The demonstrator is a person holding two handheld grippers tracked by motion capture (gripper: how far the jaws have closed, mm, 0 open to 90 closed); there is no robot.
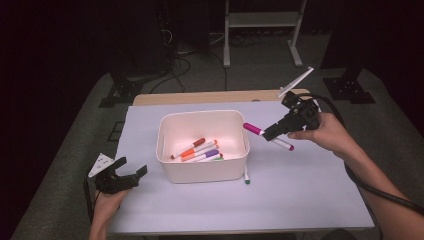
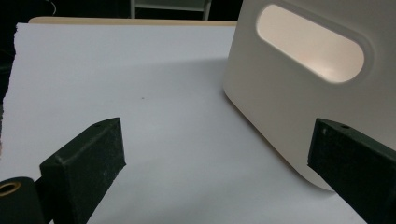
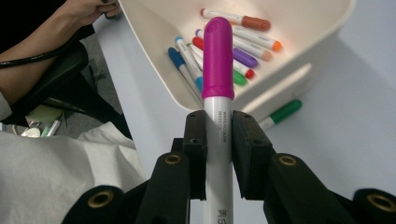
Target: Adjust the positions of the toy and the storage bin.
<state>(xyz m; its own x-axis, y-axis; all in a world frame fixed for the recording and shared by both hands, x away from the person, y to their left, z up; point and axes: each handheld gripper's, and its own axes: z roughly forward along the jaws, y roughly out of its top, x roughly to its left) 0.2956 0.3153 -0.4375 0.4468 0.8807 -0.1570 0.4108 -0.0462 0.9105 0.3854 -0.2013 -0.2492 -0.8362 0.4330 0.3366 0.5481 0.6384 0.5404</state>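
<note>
A table (image 1: 300, 200) with a pale lilac top carries a white bin (image 1: 202, 172), which sits between the 2 hand-held grippers. The bin holds several loose markers (image 1: 197, 150).

The left hand-held gripper (image 1: 131, 170) rests low beside the bin's left wall, jaws spread wide with nothing between them.

The right hand-held gripper (image 3: 218, 135) hangs above the table to the right of the bin, jaws pressed together on the white barrel of a magenta-capped marker (image 3: 217, 60). The cap juts beyond the jaw tips toward the bin's rim.

A green-capped marker (image 3: 282, 113) lies on the table against the bin's near wall.

Risk, as a judgement: the grip sits partway along a smooth barrel, so the marker could pivot, or be let go short of the rim and land outside.
</note>
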